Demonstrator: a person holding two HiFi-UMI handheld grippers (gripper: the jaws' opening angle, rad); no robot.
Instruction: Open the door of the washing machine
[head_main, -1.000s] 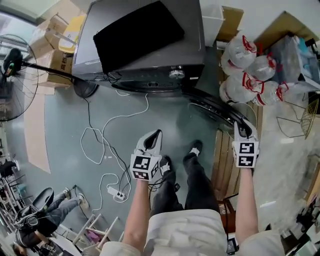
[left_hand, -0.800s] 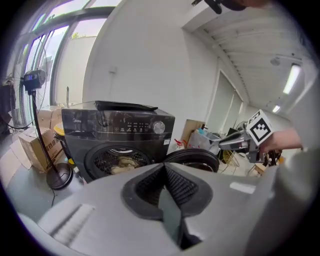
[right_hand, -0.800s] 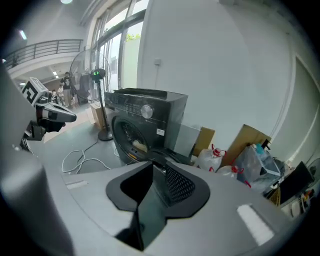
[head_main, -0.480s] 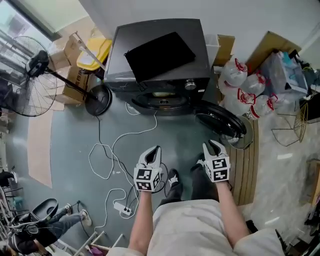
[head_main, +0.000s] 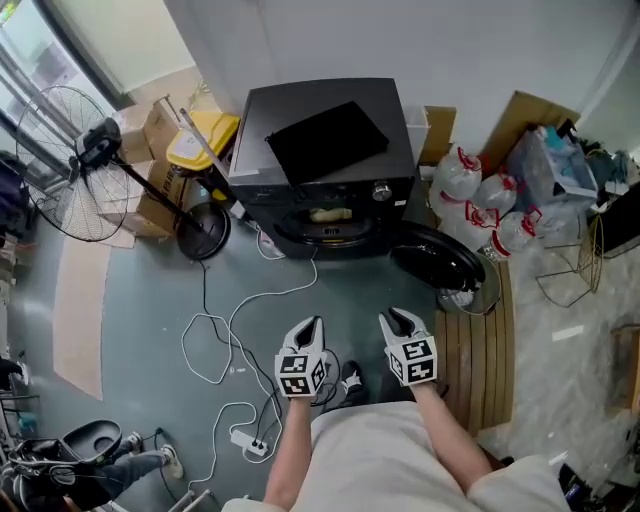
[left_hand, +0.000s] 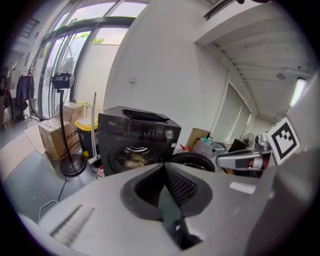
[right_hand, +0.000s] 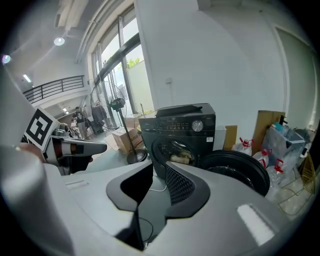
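The black washing machine (head_main: 320, 150) stands against the far wall. Its round door (head_main: 437, 258) is swung open to the right, and pale laundry shows in the drum (head_main: 328, 214). Both grippers are held close to the person's body, well short of the machine and touching nothing. My left gripper (head_main: 308, 330) is shut with its pads meeting and nothing in them (left_hand: 164, 167). My right gripper (head_main: 395, 322) keeps a narrow gap between its jaws with nothing in it (right_hand: 159, 165). The right gripper view shows the machine (right_hand: 185, 125) and its open door (right_hand: 240, 167) ahead.
A standing fan (head_main: 75, 150) with a round base (head_main: 205, 230) stands left of the machine, beside cardboard boxes (head_main: 160, 130) and a yellow bin (head_main: 200, 140). A white cable (head_main: 225, 330) runs to a power strip (head_main: 247, 440). Tied bags (head_main: 480, 200) and a wooden pallet (head_main: 480, 350) are on the right.
Both grippers drew back from the machine toward the person's body. The right one came off the edge of the open door and moved left. The head view pulled back and shows more of the room.
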